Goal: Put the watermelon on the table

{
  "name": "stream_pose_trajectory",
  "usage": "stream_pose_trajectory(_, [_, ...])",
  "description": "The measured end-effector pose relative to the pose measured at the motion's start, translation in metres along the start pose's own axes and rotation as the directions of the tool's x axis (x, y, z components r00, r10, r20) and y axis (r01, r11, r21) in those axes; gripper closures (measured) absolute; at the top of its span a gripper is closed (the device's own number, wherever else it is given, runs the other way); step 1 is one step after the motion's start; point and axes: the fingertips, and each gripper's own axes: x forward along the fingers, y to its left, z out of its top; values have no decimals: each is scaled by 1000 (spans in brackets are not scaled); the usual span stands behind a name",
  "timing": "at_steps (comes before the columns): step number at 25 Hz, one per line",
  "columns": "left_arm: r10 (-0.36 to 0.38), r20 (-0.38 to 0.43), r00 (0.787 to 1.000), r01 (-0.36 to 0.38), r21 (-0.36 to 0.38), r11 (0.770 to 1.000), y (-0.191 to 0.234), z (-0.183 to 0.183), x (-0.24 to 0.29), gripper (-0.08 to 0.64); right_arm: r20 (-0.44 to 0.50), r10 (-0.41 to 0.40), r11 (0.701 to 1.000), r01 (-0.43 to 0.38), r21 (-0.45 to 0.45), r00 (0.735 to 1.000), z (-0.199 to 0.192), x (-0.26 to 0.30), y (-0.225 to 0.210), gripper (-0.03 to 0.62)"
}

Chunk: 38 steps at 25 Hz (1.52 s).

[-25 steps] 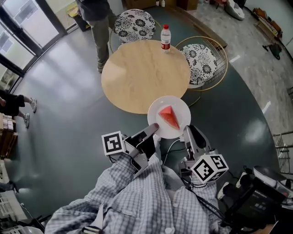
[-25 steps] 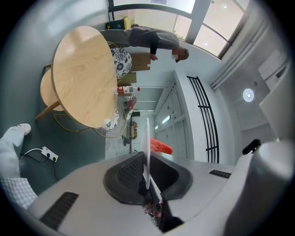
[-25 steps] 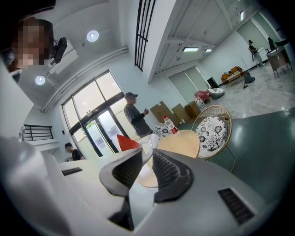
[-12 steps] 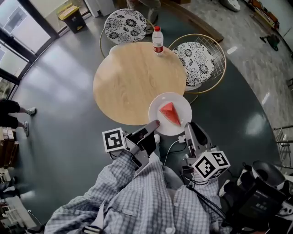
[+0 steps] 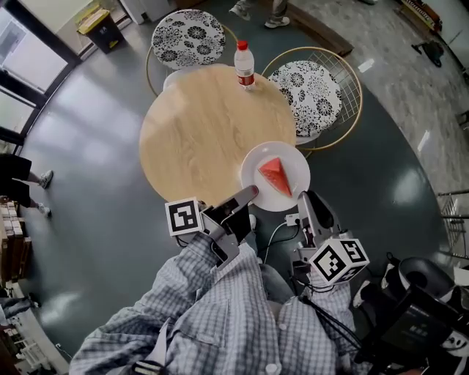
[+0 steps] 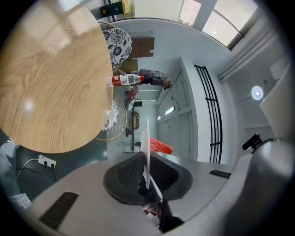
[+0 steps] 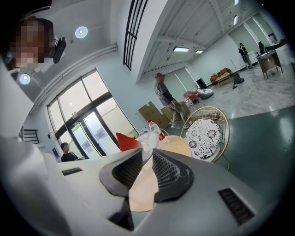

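Observation:
A red watermelon wedge point(image 5: 275, 176) lies on a white plate point(image 5: 256, 162), which hangs over the near right edge of the round wooden table point(image 5: 205, 132). My left gripper point(image 5: 249, 195) is shut on the plate's near left rim. My right gripper point(image 5: 303, 196) is shut on its near right rim. In the left gripper view the plate point(image 6: 147, 147) stands edge-on between the jaws of my left gripper point(image 6: 146, 161), with the watermelon point(image 6: 161, 147) behind it. The right gripper view shows the plate's rim point(image 7: 146, 145) at the tips of my right gripper point(image 7: 146, 154) and the wedge point(image 7: 126, 140) beyond.
A water bottle point(image 5: 243, 66) stands at the table's far edge. Two wire chairs with patterned cushions point(image 5: 189, 33) point(image 5: 311, 88) sit behind and to the right of the table. A person's feet point(image 5: 256, 10) show at the top, another person point(image 5: 22, 172) at the left.
Both grippers have carried the plate forward, so it now reaches further over the table's edge. The person behind the table has walked away toward the top right.

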Motion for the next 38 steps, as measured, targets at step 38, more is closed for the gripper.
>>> stream_pose_trajectory(38, [131,-149,980,-148,-112,983,132,88,78,525,-145,-173,970,195,149,974,-42,120,-112,522])
